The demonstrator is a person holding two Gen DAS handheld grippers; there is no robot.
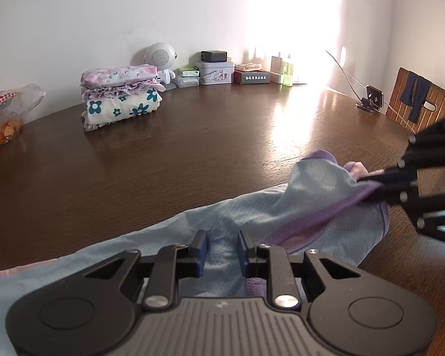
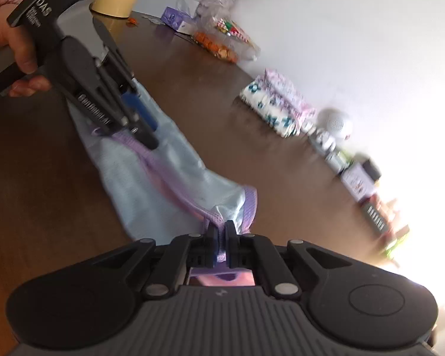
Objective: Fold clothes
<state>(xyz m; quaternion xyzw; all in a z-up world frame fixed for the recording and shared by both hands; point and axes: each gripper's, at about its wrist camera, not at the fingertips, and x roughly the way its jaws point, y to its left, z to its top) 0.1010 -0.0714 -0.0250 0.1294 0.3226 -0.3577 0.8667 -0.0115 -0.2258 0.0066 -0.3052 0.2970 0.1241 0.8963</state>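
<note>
Here the left gripper [image 1: 222, 247] hangs spread above the light blue garment [image 1: 246, 216] (purple-trimmed, lying along the near edge of the brown table [image 1: 192, 148]), fingers apart and gripping nothing. Further right, the right gripper [image 2: 221, 238] is pinching the garment's purple trim [image 2: 213, 222], lifting that end.

Dark brown wood-grain tabletop [image 1: 192, 136], glossy, glare at its right. Near edge: pale blue mesh garment with purple trim [image 1: 252, 210], lying crumpled. Far left: stack of folded floral clothes, pink and purple over white with teal flowers [image 1: 121, 95]. Along the wall: white round speaker-like gadget [image 1: 160, 55], pale tin box [image 1: 214, 72], small cartons and bottles. Left edge: clear bag of orange snacks [image 1: 1, 127]. Far right: small black phone stand [image 1: 370, 99].
</note>
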